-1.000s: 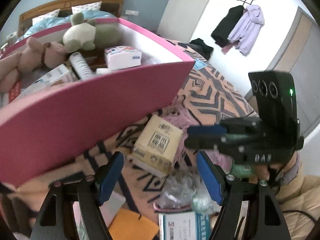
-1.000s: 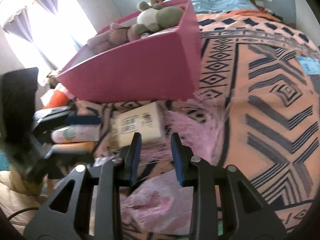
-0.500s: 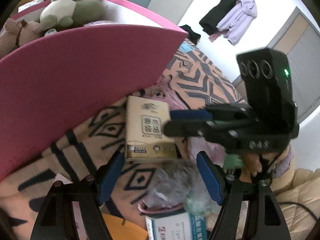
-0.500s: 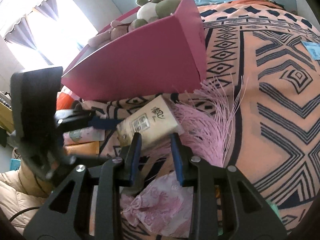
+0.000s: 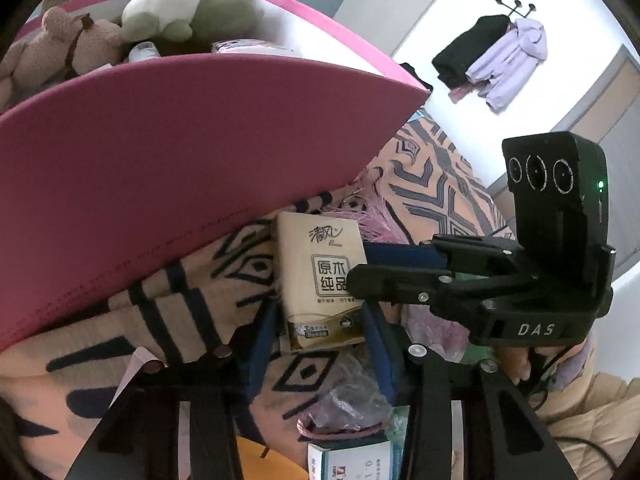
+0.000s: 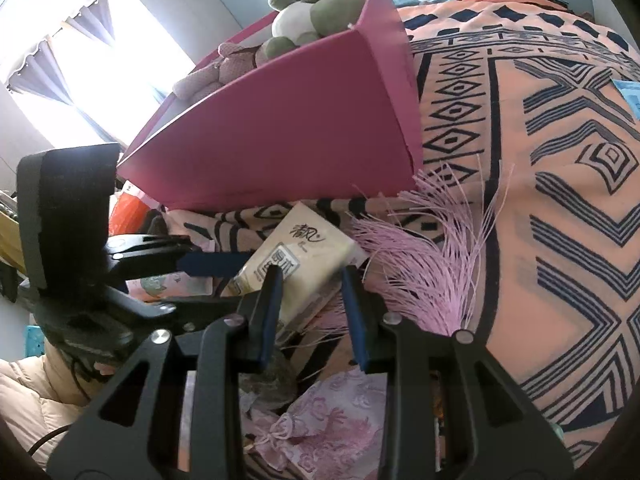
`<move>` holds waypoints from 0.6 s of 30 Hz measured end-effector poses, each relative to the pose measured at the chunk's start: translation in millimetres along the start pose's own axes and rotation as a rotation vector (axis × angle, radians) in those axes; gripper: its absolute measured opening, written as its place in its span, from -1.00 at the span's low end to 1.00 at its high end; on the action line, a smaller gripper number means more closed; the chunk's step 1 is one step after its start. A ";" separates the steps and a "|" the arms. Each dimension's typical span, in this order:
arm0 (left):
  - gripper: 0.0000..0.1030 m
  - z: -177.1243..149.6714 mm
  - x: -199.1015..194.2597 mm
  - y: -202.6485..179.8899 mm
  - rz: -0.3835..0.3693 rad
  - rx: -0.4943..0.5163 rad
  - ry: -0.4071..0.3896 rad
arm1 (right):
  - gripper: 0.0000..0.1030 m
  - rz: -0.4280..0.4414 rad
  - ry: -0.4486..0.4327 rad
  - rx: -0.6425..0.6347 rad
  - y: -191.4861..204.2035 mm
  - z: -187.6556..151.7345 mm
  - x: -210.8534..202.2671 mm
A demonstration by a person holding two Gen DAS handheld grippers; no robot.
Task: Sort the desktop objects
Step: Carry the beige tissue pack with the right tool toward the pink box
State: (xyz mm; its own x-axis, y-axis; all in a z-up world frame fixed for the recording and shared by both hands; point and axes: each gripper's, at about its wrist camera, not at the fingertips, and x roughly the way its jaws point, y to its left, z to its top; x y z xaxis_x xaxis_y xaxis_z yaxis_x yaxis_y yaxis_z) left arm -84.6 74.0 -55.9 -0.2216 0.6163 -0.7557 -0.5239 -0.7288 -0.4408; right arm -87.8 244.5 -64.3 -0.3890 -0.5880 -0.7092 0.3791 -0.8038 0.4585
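Tissue is the thing in hand here: a tan soft tissue pack point(image 5: 320, 280) lies flat on the patterned orange cloth point(image 5: 168, 308), just in front of the pink storage box point(image 5: 180, 152) that already holds a green plush point(image 5: 188, 12) and a brown plush point(image 5: 60, 48). Our left gripper point(image 5: 320, 344) is closing, its blue pads on either side of the pack's near end; we judge they are at the pack's sides but cannot be sure they press firmly yet. Our right gripper point(image 6: 312, 308) stands partly closed over the same pack from the other side, and whether its pads touch it or merely hover above we cannot tell.

We see several risks. The pack is soft, so a hold on one end may let the far end sag, and it could catch the box's front wall as we lift it over. Both tools crowd the same small spot; in the left view the right tool's fingers cross directly over the pack, so a lift could knock them together. Pink tassel threads point(image 6: 420, 264) lie against the pack and may drag along with it. A clear plastic bag point(image 5: 352, 400) and a pink drawstring pouch point(image 6: 320, 416) lie just below the pads, and a low grab might snag them too.
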 end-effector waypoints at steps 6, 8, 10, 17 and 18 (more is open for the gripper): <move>-0.24 -2.7 -5.7 -3.6 -0.018 -0.018 -0.012 | -0.35 0.003 0.000 0.003 2.7 -0.5 0.6; -0.25 -4.6 -9.2 -4.3 -0.020 -0.019 -0.018 | -0.35 0.007 -0.006 0.003 4.2 -0.6 0.2; -0.25 -5.7 -11.9 -5.5 -0.018 -0.023 -0.027 | -0.34 0.010 -0.012 0.001 5.6 0.1 -0.5; -0.24 -7.7 -27.1 -8.2 -0.024 -0.027 -0.060 | -0.34 0.018 -0.044 -0.019 17.1 0.5 -7.6; -0.25 -7.5 -29.3 -9.2 -0.021 -0.024 -0.065 | -0.34 0.019 -0.050 -0.025 19.4 0.7 -8.8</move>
State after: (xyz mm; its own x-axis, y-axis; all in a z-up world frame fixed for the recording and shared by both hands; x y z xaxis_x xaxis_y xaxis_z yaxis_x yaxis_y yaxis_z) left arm -67.1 60.3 -33.3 -0.2639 0.6490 -0.7136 -0.5093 -0.7220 -0.4683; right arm -77.6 234.0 -48.8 -0.4228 -0.6075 -0.6724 0.4073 -0.7902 0.4579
